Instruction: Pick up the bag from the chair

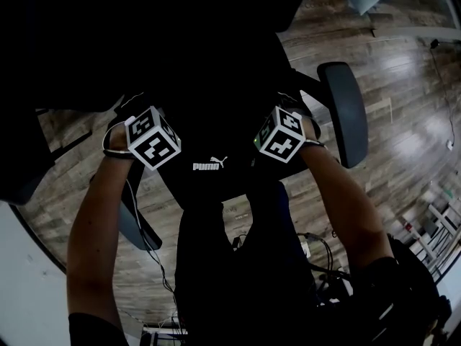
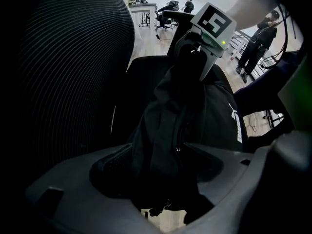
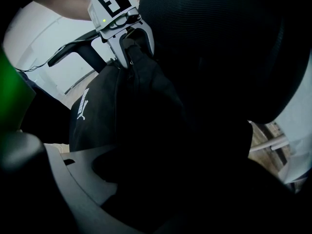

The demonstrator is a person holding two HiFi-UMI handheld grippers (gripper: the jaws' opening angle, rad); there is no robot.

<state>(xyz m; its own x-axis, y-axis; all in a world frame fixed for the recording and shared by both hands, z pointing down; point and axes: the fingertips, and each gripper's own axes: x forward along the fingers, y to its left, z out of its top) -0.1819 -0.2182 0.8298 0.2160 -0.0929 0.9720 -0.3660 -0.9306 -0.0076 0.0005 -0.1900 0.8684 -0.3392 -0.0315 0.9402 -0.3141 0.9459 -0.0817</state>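
Note:
A black bag (image 1: 209,166) with a white logo sits on the seat of a dark office chair (image 1: 344,110). My left gripper (image 1: 153,137) and right gripper (image 1: 282,134) point steeply down at the bag's top, one on each side. In the left gripper view, bunched bag fabric (image 2: 170,130) fills the gap between my left gripper's (image 2: 161,179) jaws, and the right gripper (image 2: 193,56) pinches a raised fold of it. In the right gripper view, the left gripper (image 3: 131,45) clamps another fold. The right gripper's (image 3: 161,179) own jaws are buried in dark fabric.
The ribbed mesh backrest (image 2: 73,57) rises close behind the bag. An armrest (image 3: 73,50) sticks out at either side. Wooden floor (image 1: 403,85) surrounds the chair, with cables (image 1: 317,251) near my feet. People (image 2: 258,43) and desks stand far off in the room.

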